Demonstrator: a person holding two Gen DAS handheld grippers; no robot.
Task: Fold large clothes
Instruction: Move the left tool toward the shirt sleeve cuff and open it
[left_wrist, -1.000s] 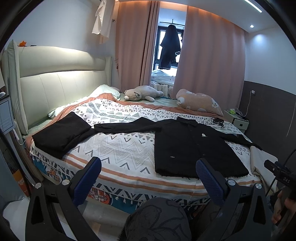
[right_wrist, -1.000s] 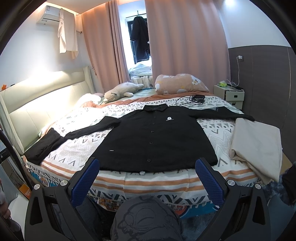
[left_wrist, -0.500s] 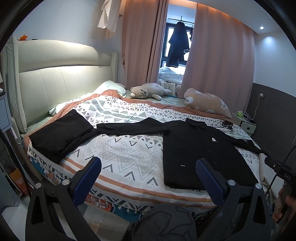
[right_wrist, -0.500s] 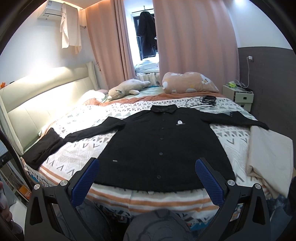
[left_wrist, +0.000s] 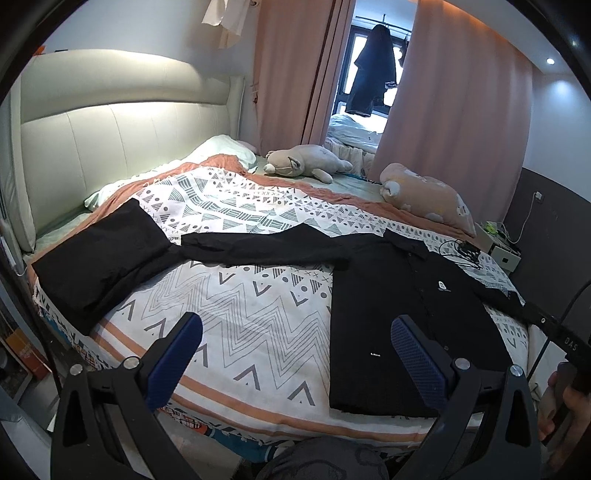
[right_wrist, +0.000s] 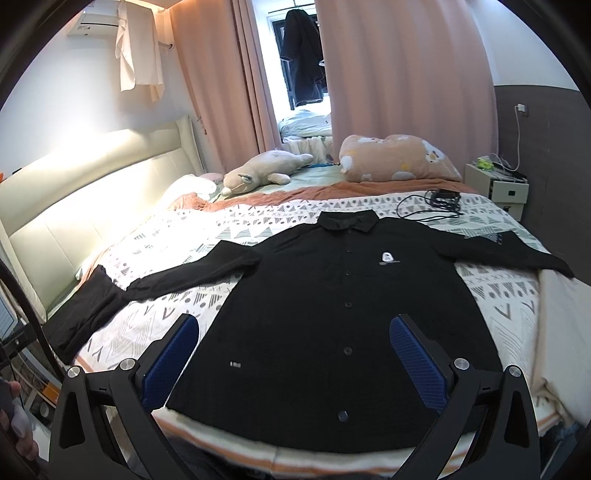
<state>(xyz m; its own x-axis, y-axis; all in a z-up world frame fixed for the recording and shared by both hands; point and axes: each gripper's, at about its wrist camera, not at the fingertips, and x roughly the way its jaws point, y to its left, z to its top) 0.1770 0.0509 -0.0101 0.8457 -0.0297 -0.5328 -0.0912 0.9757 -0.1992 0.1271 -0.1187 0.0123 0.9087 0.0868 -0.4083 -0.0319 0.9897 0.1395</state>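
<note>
Black shirt spread flat, face up, buttoned, on the bed, hem at the near edge, both sleeves stretched sideways. No fold yet visible; all folding appears left to do. Left gripper and right gripper hover above the near edge, jaws wide apart, empty.
</note>
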